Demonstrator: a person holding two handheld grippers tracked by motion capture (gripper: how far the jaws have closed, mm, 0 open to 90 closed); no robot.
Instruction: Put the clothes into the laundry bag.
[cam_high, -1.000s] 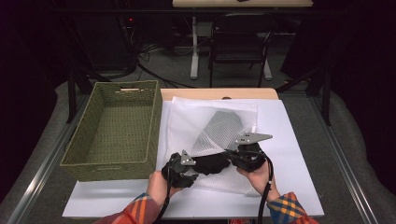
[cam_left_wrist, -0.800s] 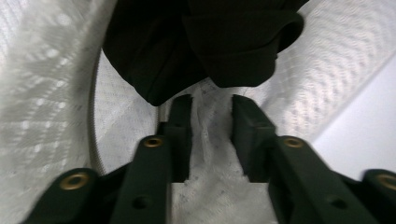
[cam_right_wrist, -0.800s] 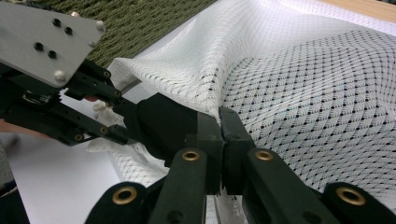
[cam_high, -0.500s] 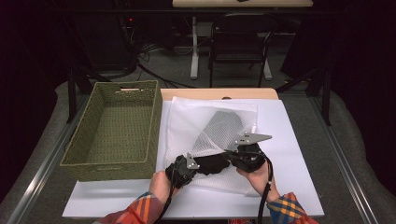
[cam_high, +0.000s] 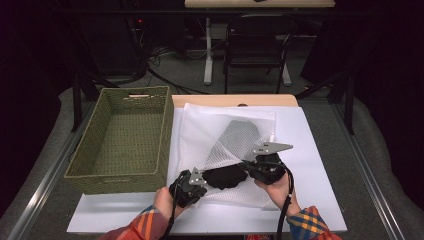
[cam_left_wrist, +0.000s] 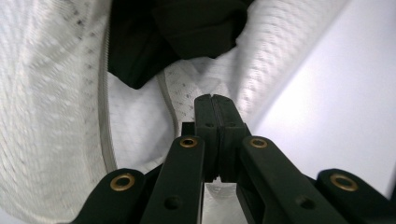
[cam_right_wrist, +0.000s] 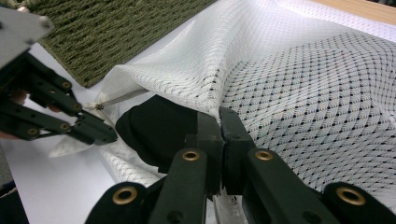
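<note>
A white mesh laundry bag (cam_high: 215, 125) lies flat on a white board (cam_high: 310, 150), its mouth facing the near edge. A grey patterned cloth (cam_high: 241, 136) shows through the mesh. A black garment (cam_high: 225, 176) bulges out of the mouth between both grippers. My left gripper (cam_high: 202, 186) is shut on the bag's lower rim (cam_left_wrist: 187, 93) beside the zip tape (cam_left_wrist: 103, 121); the black garment (cam_left_wrist: 187, 28) lies just beyond its tips. My right gripper (cam_high: 249, 165) is shut on the bag's upper rim (cam_right_wrist: 187, 79) and holds it raised over the black garment (cam_right_wrist: 154, 130). The left gripper (cam_right_wrist: 100, 133) also appears there.
A green woven basket (cam_high: 80, 165) stands empty at the left, touching the board's left side, and its wall (cam_right_wrist: 116, 28) is close behind the bag. Bare board lies to the right of the bag. A wooden tabletop edge (cam_high: 235, 100) runs along the far side.
My left gripper has edged slightly toward the near edge with the bag's rim in it. The right gripper has stayed in place.
</note>
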